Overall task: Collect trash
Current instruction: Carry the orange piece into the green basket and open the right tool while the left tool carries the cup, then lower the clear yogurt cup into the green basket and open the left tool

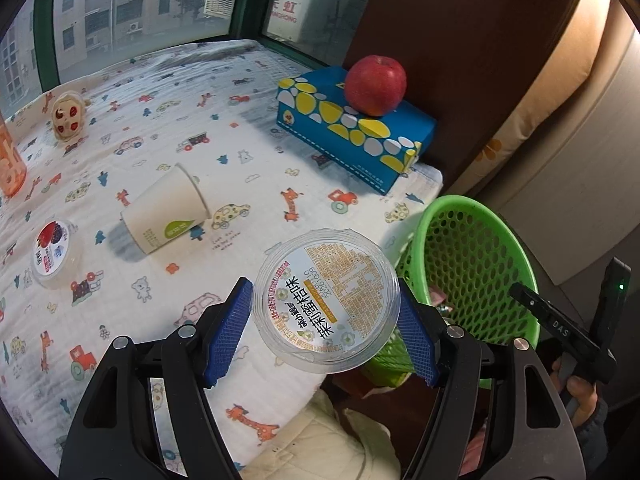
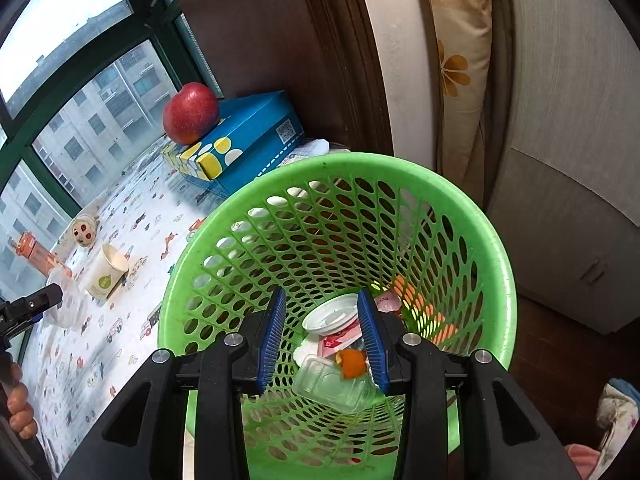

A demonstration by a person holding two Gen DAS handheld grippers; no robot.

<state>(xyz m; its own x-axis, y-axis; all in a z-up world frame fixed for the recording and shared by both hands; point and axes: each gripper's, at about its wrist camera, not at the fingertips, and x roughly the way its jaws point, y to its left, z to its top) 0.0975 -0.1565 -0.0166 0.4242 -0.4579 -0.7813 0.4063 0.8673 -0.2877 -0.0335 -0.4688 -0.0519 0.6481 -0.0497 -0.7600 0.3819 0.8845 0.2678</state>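
Note:
My left gripper [image 1: 326, 326] is shut on a clear plastic jelly cup [image 1: 326, 300] with a printed lid, held above the bed's edge just left of the green basket [image 1: 516, 248]. In the right wrist view my right gripper [image 2: 324, 336] is open and empty over the green basket [image 2: 496, 256]. Inside lie a white lid [image 2: 330, 314], a clear plastic tray [image 2: 330, 384], orange peel [image 2: 352, 364] and wrappers. A tipped paper cup [image 1: 166, 214] and a second jelly cup [image 1: 56, 252] lie on the bed. The held cup shows faintly at the right wrist view's left edge [image 2: 64, 300].
A red apple [image 1: 376, 84] sits on a blue tissue box [image 1: 352, 124] at the bed's far right. A small doll-face toy [image 1: 68, 116] and an orange bottle [image 1: 10, 160] stand at the far left. The bed has a cartoon-print sheet [image 1: 120, 320]. A window lies behind.

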